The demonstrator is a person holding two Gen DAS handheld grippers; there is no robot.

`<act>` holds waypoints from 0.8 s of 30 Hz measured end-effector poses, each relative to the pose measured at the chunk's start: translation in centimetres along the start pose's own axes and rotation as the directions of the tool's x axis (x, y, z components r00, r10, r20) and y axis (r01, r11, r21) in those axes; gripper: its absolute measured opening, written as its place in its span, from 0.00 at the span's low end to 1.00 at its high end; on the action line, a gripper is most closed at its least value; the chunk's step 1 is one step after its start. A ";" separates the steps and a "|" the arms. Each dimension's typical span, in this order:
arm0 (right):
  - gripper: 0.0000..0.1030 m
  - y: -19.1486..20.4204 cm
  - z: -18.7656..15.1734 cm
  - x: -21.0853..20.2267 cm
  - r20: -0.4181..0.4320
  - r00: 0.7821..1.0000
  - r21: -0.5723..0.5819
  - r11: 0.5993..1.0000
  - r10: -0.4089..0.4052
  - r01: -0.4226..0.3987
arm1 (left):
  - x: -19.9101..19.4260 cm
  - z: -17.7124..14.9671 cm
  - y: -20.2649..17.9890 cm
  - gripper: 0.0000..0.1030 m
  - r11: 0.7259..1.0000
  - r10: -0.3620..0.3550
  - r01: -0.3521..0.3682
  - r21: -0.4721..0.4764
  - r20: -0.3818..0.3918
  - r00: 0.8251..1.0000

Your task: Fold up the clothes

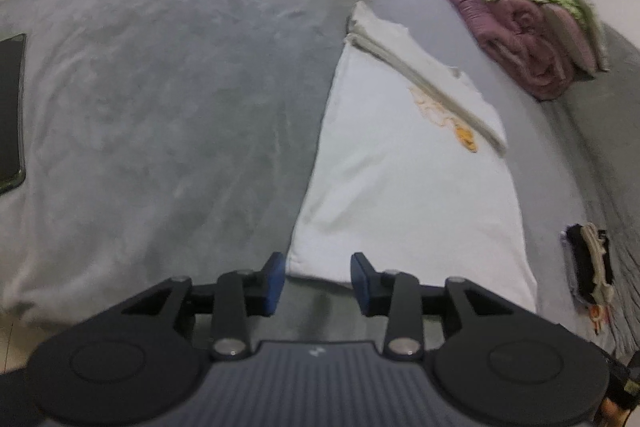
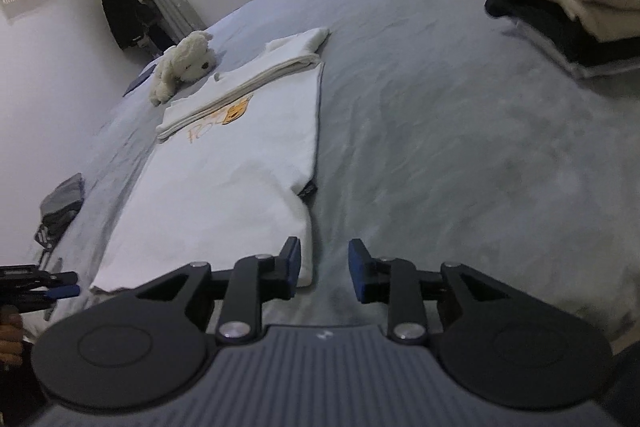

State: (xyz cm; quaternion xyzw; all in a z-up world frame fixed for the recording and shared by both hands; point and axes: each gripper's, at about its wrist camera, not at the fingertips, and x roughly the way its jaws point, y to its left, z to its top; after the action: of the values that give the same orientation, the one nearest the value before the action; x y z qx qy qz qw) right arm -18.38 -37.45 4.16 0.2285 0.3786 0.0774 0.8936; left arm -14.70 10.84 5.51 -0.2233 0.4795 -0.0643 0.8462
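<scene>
While both grippers hover with their blue-padded fingers spread apart and empty, a white garment with an orange print (image 2: 224,163) lies flat on the grey bedspread (image 2: 440,131), its sleeve parts folded across the far end. The left gripper (image 1: 318,277) sits at the garment's near left corner; the right gripper (image 2: 325,269) sits at its near right corner. A cream plush dog (image 2: 184,63) lies beyond the garment, a rolled pink quilt (image 1: 524,39) at the far right.
</scene>
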 end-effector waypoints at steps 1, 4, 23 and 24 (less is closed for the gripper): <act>0.30 0.0 0.0 0.3 -0.013 1.000 0.008 1.000 0.006 -0.006 | 0.3 0.1 -0.3 0.36 1.000 0.025 -0.025 0.009 -0.001 1.000; 0.31 -0.1 0.0 1.2 -0.044 0.999 0.014 1.000 0.004 -0.003 | 1.1 0.2 -0.5 0.39 0.996 0.090 -0.090 0.025 0.001 0.996; 0.19 -1.3 -1.7 2.4 -0.045 0.998 0.179 0.984 0.033 -0.025 | 2.8 0.5 2.2 0.24 0.999 -0.049 0.049 -0.020 0.006 0.999; 0.19 -1.3 -1.7 2.4 -0.042 0.999 0.180 0.983 0.035 -0.027 | 2.8 0.2 1.9 0.15 0.999 -0.045 0.045 -0.009 0.007 0.999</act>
State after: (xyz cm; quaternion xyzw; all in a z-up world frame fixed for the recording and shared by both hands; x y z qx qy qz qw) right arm -17.95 -37.28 1.01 0.3118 0.4005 0.0620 0.8594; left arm -13.20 11.65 2.57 -0.2382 0.4719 -0.0806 0.8450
